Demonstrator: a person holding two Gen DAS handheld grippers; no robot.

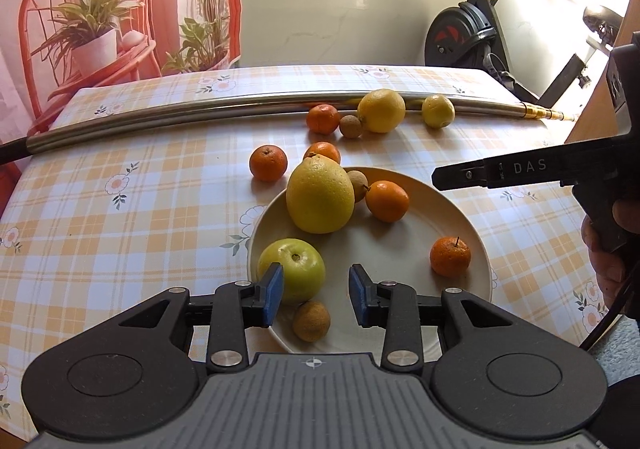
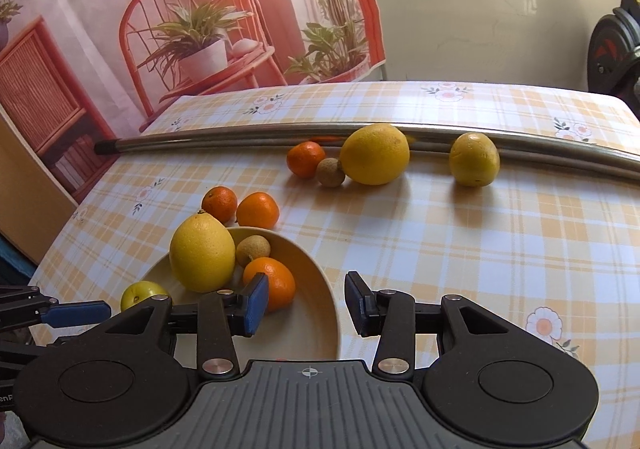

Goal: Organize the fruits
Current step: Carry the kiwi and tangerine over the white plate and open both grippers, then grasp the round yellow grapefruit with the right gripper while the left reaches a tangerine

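Note:
A cream plate (image 1: 404,249) (image 2: 312,281) holds a big yellow citrus (image 1: 320,197) (image 2: 202,255), a green apple (image 1: 294,269) (image 2: 142,295), two tangerines (image 1: 387,201) (image 1: 450,255), and two small brown fruits (image 1: 311,321) (image 1: 358,185). My left gripper (image 1: 316,295) is open and empty, low over the plate's near side beside the apple. My right gripper (image 2: 306,307) is open and empty over the plate's right rim; it also shows in the left wrist view (image 1: 460,175). Loose on the cloth lie tangerines (image 1: 268,163) (image 1: 323,119), two lemons (image 2: 374,155) (image 2: 474,159) and a brown fruit (image 2: 330,172).
A long steel tube (image 1: 160,115) (image 2: 240,133) lies across the far part of the checked tablecloth (image 1: 120,229), right behind the far fruits. An exercise bike (image 1: 480,33) stands beyond the table's far right corner. A printed backdrop hangs at the back left.

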